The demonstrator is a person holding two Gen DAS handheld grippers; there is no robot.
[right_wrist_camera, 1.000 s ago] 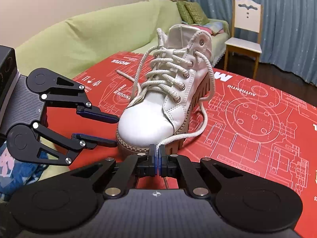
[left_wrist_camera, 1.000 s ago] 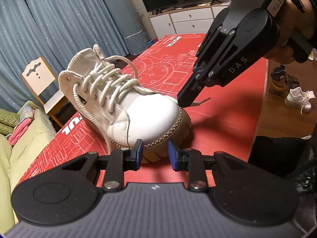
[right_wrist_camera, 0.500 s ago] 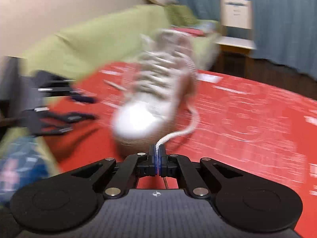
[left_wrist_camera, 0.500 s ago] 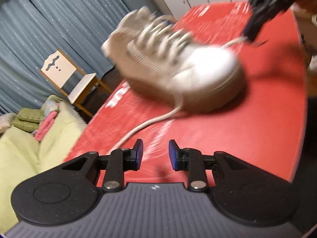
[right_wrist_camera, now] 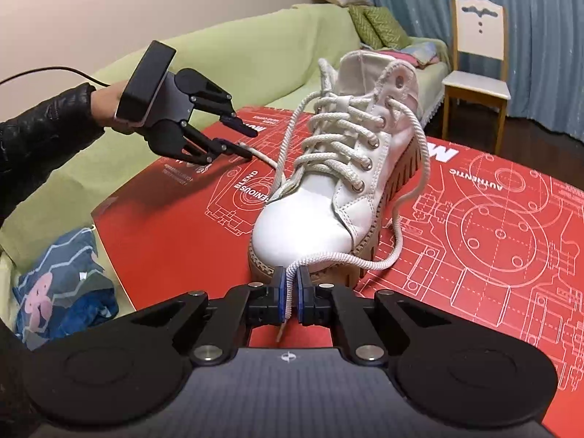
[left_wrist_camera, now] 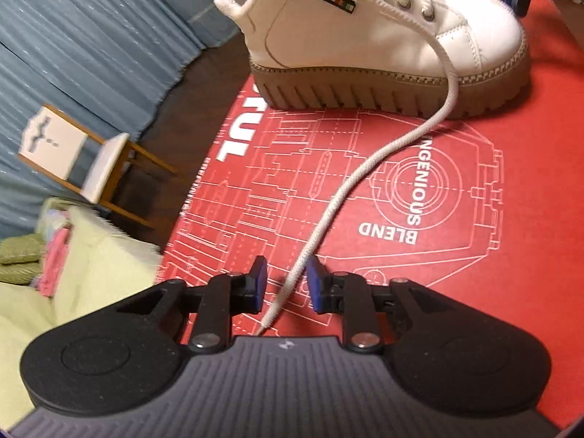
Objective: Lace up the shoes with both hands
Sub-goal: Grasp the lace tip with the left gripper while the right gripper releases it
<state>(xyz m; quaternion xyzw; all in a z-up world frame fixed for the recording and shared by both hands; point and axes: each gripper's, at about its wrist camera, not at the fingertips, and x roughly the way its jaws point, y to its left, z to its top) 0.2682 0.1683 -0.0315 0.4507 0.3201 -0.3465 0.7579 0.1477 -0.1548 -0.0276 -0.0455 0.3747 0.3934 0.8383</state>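
Swung round beside the boot (left_wrist_camera: 365, 29) on the mat (left_wrist_camera: 474, 273), left gripper (left_wrist_camera: 284, 284) is closing on its lace (left_wrist_camera: 328, 219)—pinch near the tip—while right gripper (right_wrist_camera: 288, 294) is opening around the other lace (right_wrist_camera: 408, 197).

- The boot (right_wrist_camera: 339, 182) stands on the desk (right_wrist_camera: 474, 241).
- One lace end (left_wrist_camera: 350, 186) trails across the desk.
- A sofa (right_wrist_camera: 233, 58) and a chair (right_wrist_camera: 478, 58) lie behind.
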